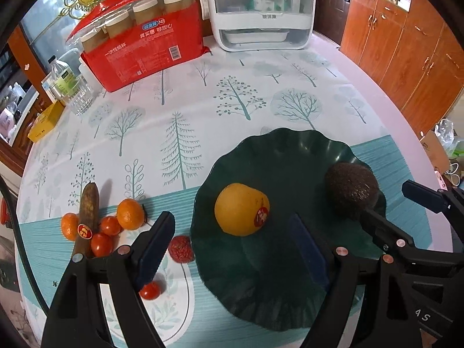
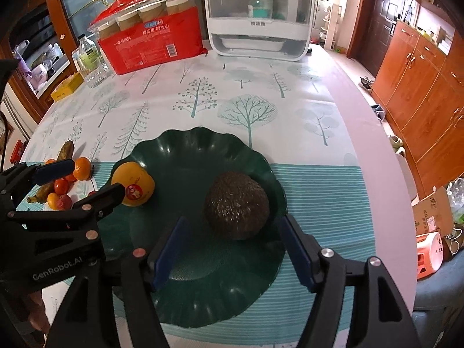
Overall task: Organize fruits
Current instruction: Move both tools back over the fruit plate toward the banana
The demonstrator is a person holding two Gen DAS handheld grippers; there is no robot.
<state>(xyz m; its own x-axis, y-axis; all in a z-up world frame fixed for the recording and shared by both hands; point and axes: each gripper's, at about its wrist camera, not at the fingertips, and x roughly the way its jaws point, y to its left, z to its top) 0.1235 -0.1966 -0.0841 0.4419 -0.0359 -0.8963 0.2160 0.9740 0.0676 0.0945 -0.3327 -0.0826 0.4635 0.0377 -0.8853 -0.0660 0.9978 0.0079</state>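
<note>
A dark green scalloped plate (image 1: 290,295) (image 2: 188,150) holds a yellow-orange fruit with a red sticker (image 1: 242,209) (image 2: 133,187) and a rough brown avocado (image 1: 351,191) (image 2: 236,204). My left gripper (image 1: 229,249) is open and empty over the plate's left edge. My right gripper (image 2: 235,255) is open just in front of the avocado, not touching it; it also shows in the left wrist view (image 1: 391,211). Left of the plate lie a browned banana (image 1: 87,217), two mandarins (image 1: 130,214), cherry tomatoes (image 1: 101,243) and a red lychee (image 1: 181,248).
At the back stand a red pack of paper cups (image 1: 145,43), a white appliance (image 1: 262,11), a bottle and a glass (image 1: 78,95), and a yellow box (image 1: 46,121). Wooden cabinets (image 2: 420,81) stand to the right beyond the table edge.
</note>
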